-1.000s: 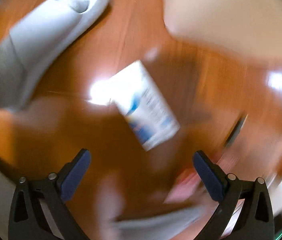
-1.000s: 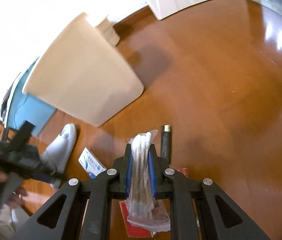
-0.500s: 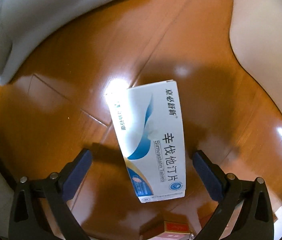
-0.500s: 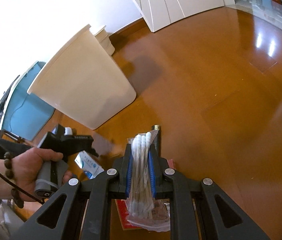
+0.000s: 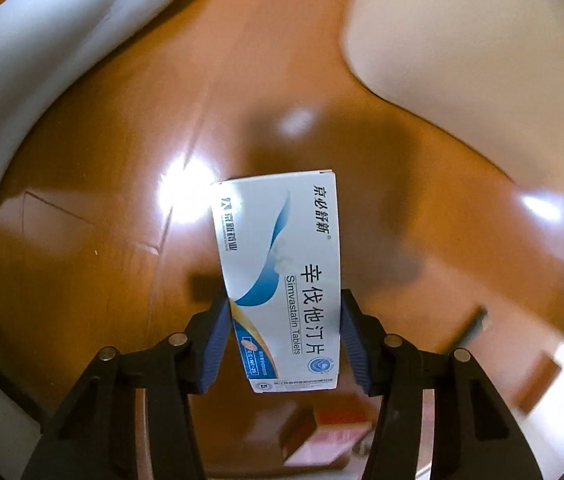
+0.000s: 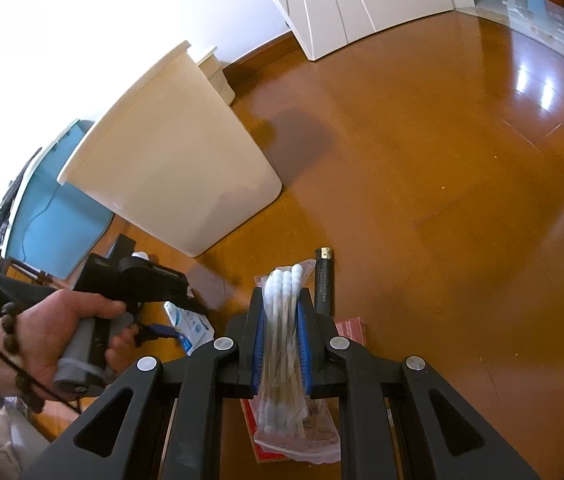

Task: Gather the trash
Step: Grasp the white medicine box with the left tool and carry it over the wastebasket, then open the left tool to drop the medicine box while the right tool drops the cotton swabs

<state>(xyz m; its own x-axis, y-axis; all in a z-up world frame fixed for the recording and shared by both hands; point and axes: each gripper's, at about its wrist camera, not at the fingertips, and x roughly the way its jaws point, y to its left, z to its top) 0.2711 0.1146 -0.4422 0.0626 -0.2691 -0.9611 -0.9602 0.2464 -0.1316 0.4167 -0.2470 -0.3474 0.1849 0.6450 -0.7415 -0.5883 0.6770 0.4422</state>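
The left gripper (image 5: 282, 340) was pointed steeply down at the glossy brown wooden floor (image 5: 81, 280), its jaws closing on the flat white-and-blue cardboard tablet box (image 5: 282, 280), which lay on the boards between the blue pads (image 5: 215, 344); the pads appeared to be at the box's long edges, though firm pressure could not be confirmed. For the step to be done well, the squeeze should be finished on the lower half of the box — square to its edges — before any lift was attempted, since thin card is likely to buckle or twist out of a skewed grip.

The right gripper (image 6: 282, 344) was clamped narrowly on a clear plastic packet of white cotton swabs (image 6: 282, 340). On the floor near it lay a black lighter (image 6: 324, 284) and a red carton (image 6: 352, 330).

The tall cream plastic waste bin (image 6: 169, 168) stood on the floor just beyond the box (its inside was hidden from both views), so its contents could not be told. A grey slipper (image 5: 41, 60) lay apart, to the side.
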